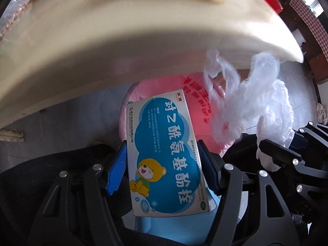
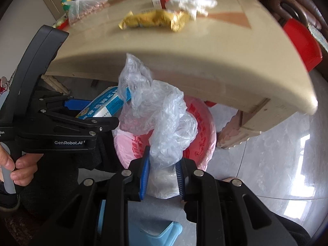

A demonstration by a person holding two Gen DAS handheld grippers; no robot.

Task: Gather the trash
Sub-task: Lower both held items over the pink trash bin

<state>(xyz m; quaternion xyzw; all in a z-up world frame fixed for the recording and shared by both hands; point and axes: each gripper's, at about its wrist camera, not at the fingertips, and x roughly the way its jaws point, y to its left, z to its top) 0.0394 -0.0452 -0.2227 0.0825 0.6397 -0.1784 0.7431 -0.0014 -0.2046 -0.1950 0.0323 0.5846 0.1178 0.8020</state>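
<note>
My left gripper (image 1: 164,162) is shut on a blue and white medicine box (image 1: 164,153) with a cartoon bear, held above a bin lined with a pink bag (image 1: 196,106). The box (image 2: 104,104) and left gripper (image 2: 92,112) also show in the right wrist view. My right gripper (image 2: 162,174) is shut on a crumpled clear plastic bag (image 2: 162,119), held over the same pink-lined bin (image 2: 203,135). That plastic bag (image 1: 252,106) shows at the right of the left wrist view. Both items hang below the table's front edge.
A cream table (image 2: 205,61) overhangs the bin. On it lie a gold wrapper (image 2: 153,19), a white crumpled tissue (image 2: 194,2), a red and white box (image 2: 164,1) and a bag of food (image 2: 84,8). A red stool (image 2: 301,43) stands right. A light blue stool (image 2: 162,231) is below.
</note>
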